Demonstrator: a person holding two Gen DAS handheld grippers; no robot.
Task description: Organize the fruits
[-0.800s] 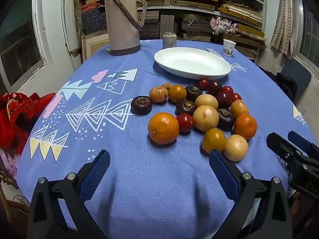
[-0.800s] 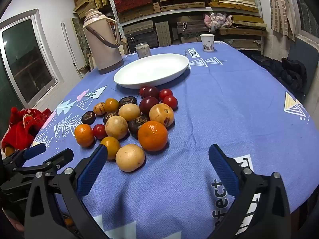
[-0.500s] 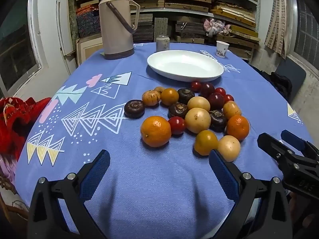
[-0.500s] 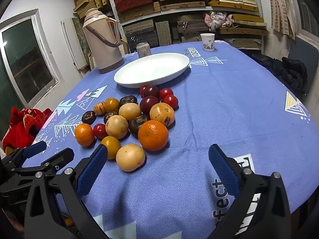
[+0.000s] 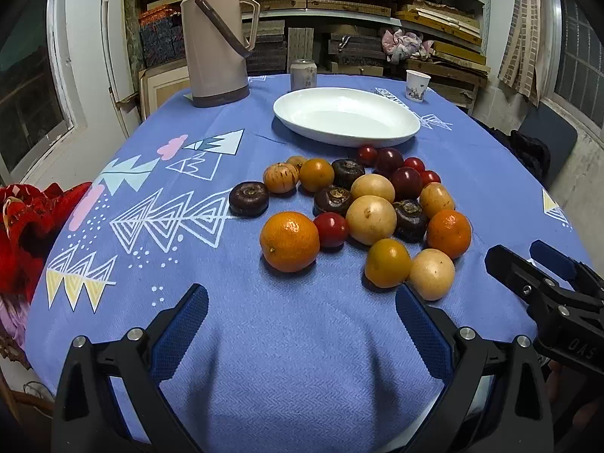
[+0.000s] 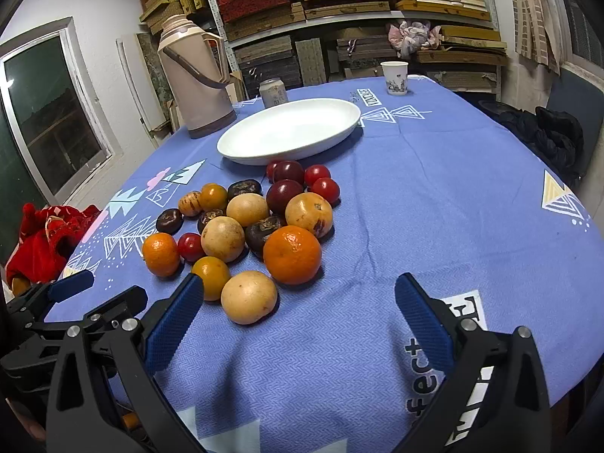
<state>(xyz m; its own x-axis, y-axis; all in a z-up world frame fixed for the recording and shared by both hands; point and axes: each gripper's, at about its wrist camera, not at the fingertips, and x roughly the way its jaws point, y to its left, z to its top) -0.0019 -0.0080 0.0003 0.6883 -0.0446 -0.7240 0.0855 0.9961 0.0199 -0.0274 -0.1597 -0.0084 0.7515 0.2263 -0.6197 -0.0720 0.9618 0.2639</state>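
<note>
A pile of fruit (image 5: 362,211) lies on the blue tablecloth: oranges (image 5: 290,241), pale round fruits (image 5: 370,219), dark mangosteens (image 5: 249,198) and small red fruits (image 5: 406,183). The pile also shows in the right wrist view (image 6: 249,226). A white oval plate (image 5: 345,117) stands empty just behind it, also seen in the right wrist view (image 6: 290,130). My left gripper (image 5: 300,322) is open and empty, in front of the pile. My right gripper (image 6: 298,315) is open and empty, near the front pale fruit (image 6: 248,296) and an orange (image 6: 292,255).
A tall beige thermos (image 5: 217,34) stands at the back left, a drink can (image 5: 303,74) and a paper cup (image 5: 416,86) behind the plate. Red cloth (image 5: 26,226) lies off the table's left edge. Shelves fill the back wall.
The left gripper has drawn back and tilted slightly, so the fruit sits a little farther and more centred. The right gripper has barely moved. Both stay open.
</note>
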